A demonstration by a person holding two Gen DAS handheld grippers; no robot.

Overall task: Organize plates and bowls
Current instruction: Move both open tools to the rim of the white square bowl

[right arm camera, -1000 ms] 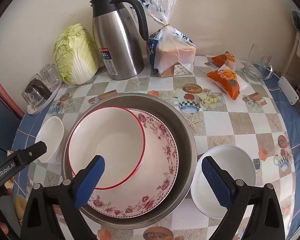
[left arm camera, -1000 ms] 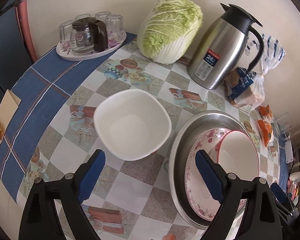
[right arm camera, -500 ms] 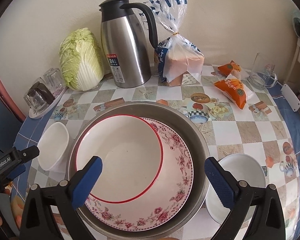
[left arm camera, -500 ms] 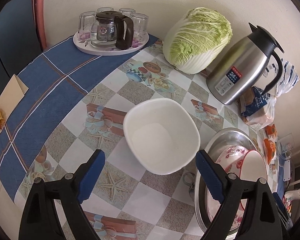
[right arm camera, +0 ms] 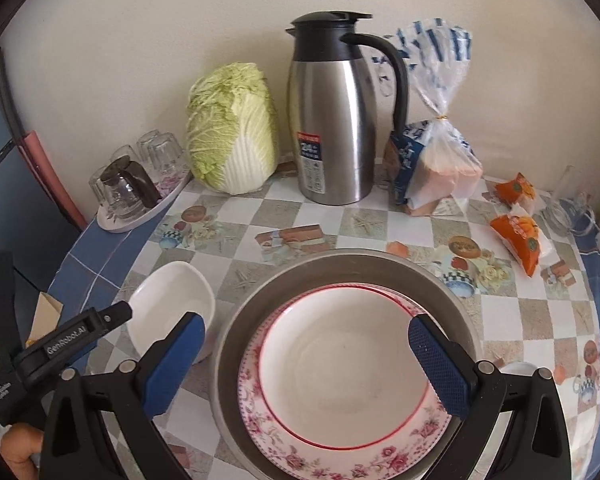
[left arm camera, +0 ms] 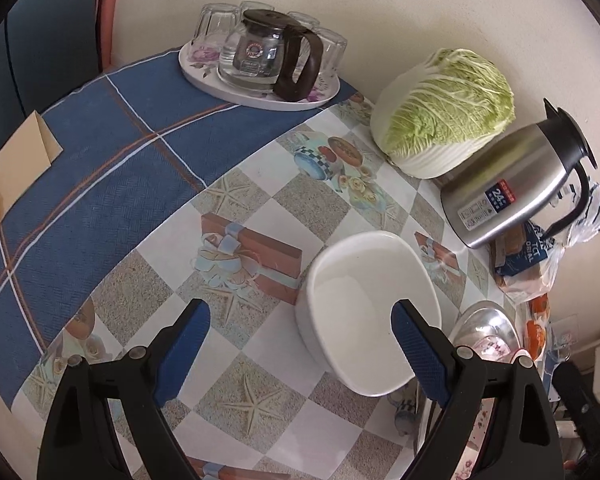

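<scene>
Now left gripper (left arm camera: 300, 344) fingers wide above white bowl (left arm camera: 364, 312), right gripper (right arm camera: 306, 354) fingers wide over plates (right arm camera: 340, 376)

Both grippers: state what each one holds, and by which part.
Nothing is held. The left gripper is open near the white bowl; the right gripper is open above the red-rimmed bowl.

Right gripper (right arm camera: 306, 354) open above red-rimmed bowl (right arm camera: 342, 364), nested on floral plate (right arm camera: 340, 460) inside steel basin (right arm camera: 340, 264), white bowl (right arm camera: 172, 304) beside
</scene>
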